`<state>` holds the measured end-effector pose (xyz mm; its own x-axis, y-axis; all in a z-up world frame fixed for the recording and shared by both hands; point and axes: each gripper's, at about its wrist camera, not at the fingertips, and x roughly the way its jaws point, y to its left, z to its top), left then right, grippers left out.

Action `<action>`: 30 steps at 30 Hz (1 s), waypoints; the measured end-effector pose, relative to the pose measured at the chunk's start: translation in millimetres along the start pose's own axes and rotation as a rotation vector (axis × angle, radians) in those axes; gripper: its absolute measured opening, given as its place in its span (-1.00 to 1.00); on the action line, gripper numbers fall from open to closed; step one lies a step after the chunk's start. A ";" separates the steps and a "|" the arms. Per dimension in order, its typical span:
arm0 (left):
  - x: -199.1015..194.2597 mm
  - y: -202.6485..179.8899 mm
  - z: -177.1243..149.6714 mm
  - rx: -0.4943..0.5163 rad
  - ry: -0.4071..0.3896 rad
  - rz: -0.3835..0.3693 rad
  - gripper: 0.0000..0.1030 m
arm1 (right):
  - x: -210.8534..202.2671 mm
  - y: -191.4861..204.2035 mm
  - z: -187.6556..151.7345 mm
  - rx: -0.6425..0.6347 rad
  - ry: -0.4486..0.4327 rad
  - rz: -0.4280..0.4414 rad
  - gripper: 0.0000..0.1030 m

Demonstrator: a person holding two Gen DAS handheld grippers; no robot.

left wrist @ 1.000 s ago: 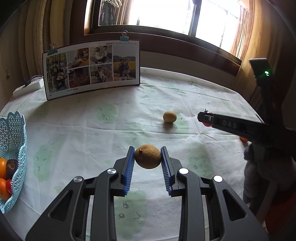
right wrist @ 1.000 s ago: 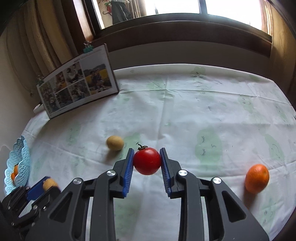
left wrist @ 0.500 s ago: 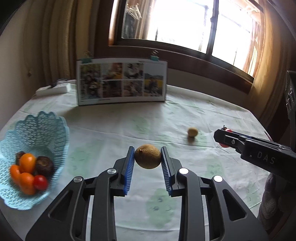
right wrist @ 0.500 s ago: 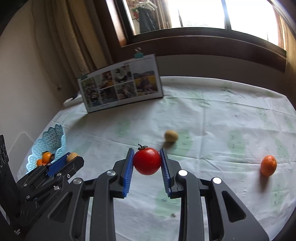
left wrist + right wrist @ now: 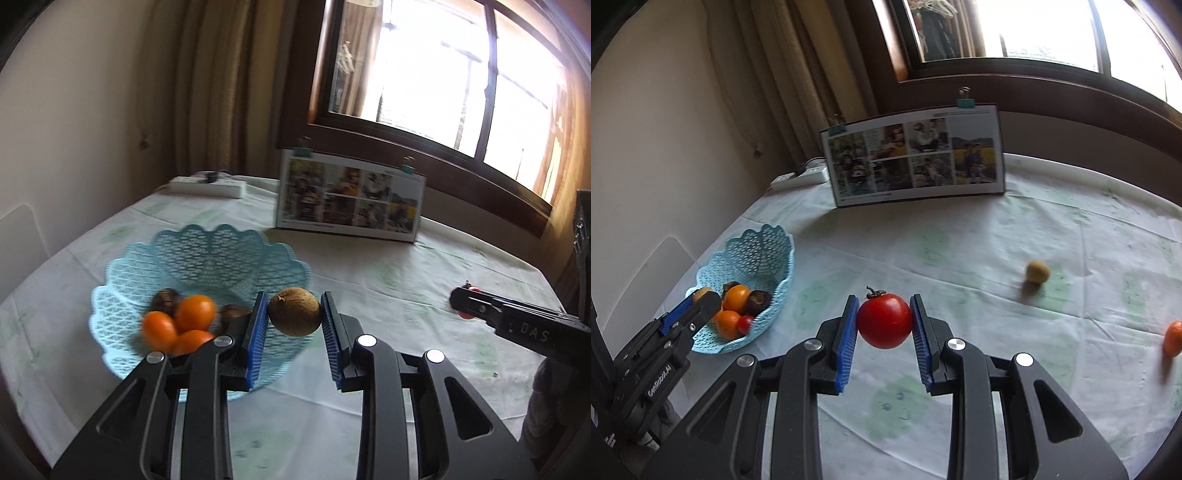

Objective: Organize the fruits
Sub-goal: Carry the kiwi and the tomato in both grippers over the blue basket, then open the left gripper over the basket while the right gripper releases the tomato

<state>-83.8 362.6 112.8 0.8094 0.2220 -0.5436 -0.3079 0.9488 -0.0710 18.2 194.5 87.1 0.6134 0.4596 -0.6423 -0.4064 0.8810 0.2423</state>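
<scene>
Left tongs [image 5: 294,318] grip a brown fruit [image 5: 294,311] between the blue pads, held above the near rim of the blue basket [image 5: 207,254]. The basket sits on the desk [image 5: 388,280] and contains oranges [image 5: 194,313] and dark fruit. Right tongs [image 5: 884,325] grip a red tomato [image 5: 884,320] above the desk, well apart from the basket. A small yellow fruit [image 5: 1038,271] and one orange [image 5: 1173,338] lie loose on the cloth. A photo board [image 5: 916,155] stands at the rear.
</scene>
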 end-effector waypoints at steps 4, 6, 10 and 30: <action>-3.4 27.1 -0.3 -0.037 -0.004 0.066 -0.43 | 6.8 19.0 -0.5 -0.022 0.009 0.031 -0.45; -3.9 38.2 -1.0 -0.052 0.001 0.086 -0.43 | 9.7 26.8 -0.3 -0.029 0.015 0.045 -0.44; -4.2 55.6 -2.1 -0.077 0.007 0.113 0.01 | 15.4 44.7 0.6 -0.051 0.023 0.069 -0.45; -12.2 103.1 -3.1 -0.170 -0.032 0.243 0.58 | 53.3 116.0 6.7 -0.149 0.075 0.176 -0.43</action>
<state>-127.0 457.0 109.5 0.7164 0.4475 -0.5352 -0.5715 0.8165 -0.0822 8.3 322.0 85.8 0.4741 0.5901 -0.6535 -0.6018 0.7589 0.2487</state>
